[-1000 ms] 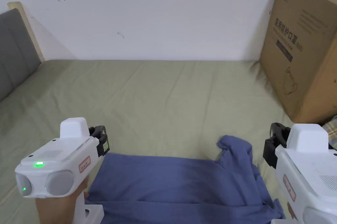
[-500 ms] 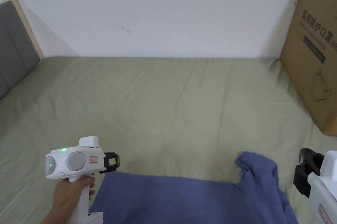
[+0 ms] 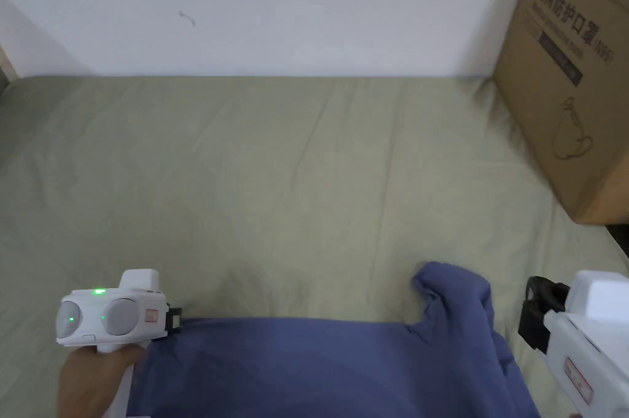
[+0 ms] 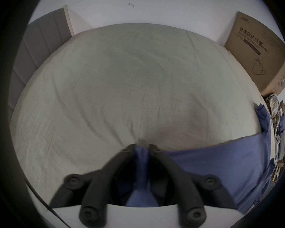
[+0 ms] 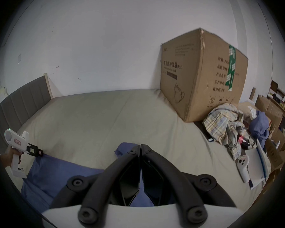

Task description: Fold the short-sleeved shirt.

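Note:
A blue short-sleeved shirt (image 3: 307,364) lies spread on the olive bed sheet (image 3: 276,179), near the bed's front edge. One sleeve (image 3: 454,290) sticks up at its far right. My left gripper (image 3: 177,319) sits at the shirt's far left corner. In the left gripper view its jaws (image 4: 141,146) are shut on a bunched fold of the blue shirt (image 4: 220,162). My right gripper (image 3: 533,315) hovers to the right of the sleeve, apart from the cloth. In the right gripper view its jaws (image 5: 140,146) are pressed together with nothing between them.
A large cardboard box (image 3: 571,69) stands on the bed's far right against the white wall. A heap of checked and blue clothes (image 5: 224,126) and a white controller (image 5: 243,167) lie at the right. A grey headboard (image 4: 39,50) bounds the left.
The left gripper has dropped from a raised spot down to the shirt's far left corner. The right gripper has stayed to the right of the shirt. The head camera has shifted.

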A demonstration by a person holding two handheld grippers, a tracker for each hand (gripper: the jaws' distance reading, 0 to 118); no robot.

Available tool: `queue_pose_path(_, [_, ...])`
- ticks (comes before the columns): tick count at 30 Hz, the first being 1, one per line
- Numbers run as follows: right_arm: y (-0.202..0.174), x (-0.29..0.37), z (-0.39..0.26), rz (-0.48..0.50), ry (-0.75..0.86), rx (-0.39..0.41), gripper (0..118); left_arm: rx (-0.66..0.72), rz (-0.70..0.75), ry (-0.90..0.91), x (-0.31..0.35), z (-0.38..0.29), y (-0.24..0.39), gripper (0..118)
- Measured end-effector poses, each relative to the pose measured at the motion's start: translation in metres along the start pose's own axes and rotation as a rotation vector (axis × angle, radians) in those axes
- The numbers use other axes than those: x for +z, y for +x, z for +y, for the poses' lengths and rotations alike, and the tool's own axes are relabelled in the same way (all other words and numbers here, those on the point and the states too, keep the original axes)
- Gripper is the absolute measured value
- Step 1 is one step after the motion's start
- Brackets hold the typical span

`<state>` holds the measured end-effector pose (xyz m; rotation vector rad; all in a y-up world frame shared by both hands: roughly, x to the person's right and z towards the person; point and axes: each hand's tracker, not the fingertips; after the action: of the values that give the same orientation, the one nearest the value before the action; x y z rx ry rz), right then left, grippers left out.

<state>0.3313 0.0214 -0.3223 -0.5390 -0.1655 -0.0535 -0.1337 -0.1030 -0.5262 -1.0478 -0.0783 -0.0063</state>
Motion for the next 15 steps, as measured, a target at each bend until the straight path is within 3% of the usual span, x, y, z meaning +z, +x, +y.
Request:
queue_pose_path(2, [0.011, -0.016, -0.001, 0.010, -0.052, -0.019, 2, 0.017, -0.016, 0.023, 0.007, 0.000, 0.002, 2])
queue_pose_path(3, [0.017, -0.027, -0.001, 0.033, -0.094, -0.029, 10, 0.001, -0.019, 0.056, 0.018, 0.000, 0.002, 1])
queue_pose_path(4, [0.022, -0.039, -0.002, 0.035, -0.148, -0.016, 24, 0.000, -0.035, 0.084, 0.025, -0.001, 0.003, 1])
queue_pose_path(6, [0.035, -0.065, -0.007, 0.062, -0.233, 0.001, 73, 0.017, -0.064, 0.119, 0.043, -0.003, 0.005, 1])
queue_pose_path(7, [0.039, -0.077, -0.011, 0.064, -0.260, 0.006, 83, 0.019, -0.078, 0.139, 0.049, -0.004, 0.002, 1])
queue_pose_path(8, [0.044, -0.091, -0.015, 0.055, -0.289, 0.000, 84, 0.016, -0.088, 0.154, 0.057, -0.005, 0.002, 1])
queue_pose_path(12, [0.052, -0.134, -0.035, -0.028, -0.391, 0.110, 82, 0.019, -0.105, 0.169, 0.069, -0.006, -0.007, 1])
queue_pose_path(15, [0.053, -0.153, -0.051, -0.032, -0.466, 0.110, 79, 0.034, -0.117, 0.171, 0.070, -0.005, -0.010, 1])
